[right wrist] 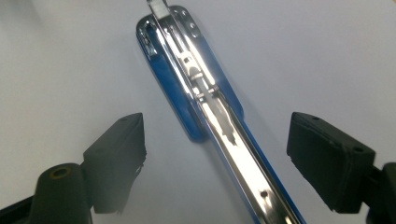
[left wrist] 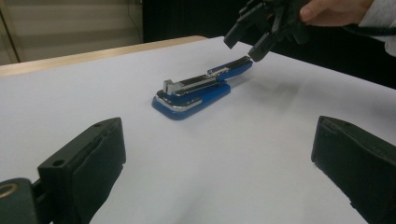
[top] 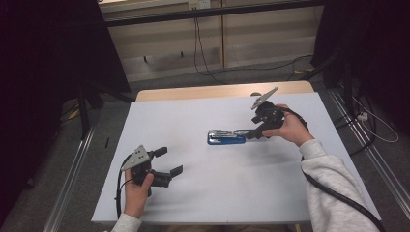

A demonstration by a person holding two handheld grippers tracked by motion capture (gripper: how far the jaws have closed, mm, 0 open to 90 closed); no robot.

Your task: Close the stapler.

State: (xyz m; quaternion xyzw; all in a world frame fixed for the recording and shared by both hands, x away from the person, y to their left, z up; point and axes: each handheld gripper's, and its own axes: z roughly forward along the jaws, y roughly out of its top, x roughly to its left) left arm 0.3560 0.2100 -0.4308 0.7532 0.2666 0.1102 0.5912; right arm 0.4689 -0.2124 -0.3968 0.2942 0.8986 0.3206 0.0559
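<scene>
Near the worktop's [top: 159,203] middle lies a blue stapler [top: 226,137], rigid, metal-slick, best pinched across its rear; both tools, left [top: 168,161] and right [right wrist: 215,154], gape empty.

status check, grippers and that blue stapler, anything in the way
Left gripper open, empty, well clear. Right gripper open, jaws either side of the stapler's near end, not closed on it. Stapler flat on the table. Nothing in the way.

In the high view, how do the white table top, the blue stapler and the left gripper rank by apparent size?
1. White table top, clearly largest.
2. Left gripper and blue stapler look similar; the gripper is nearer the camera, so I leave them unranked.
</scene>
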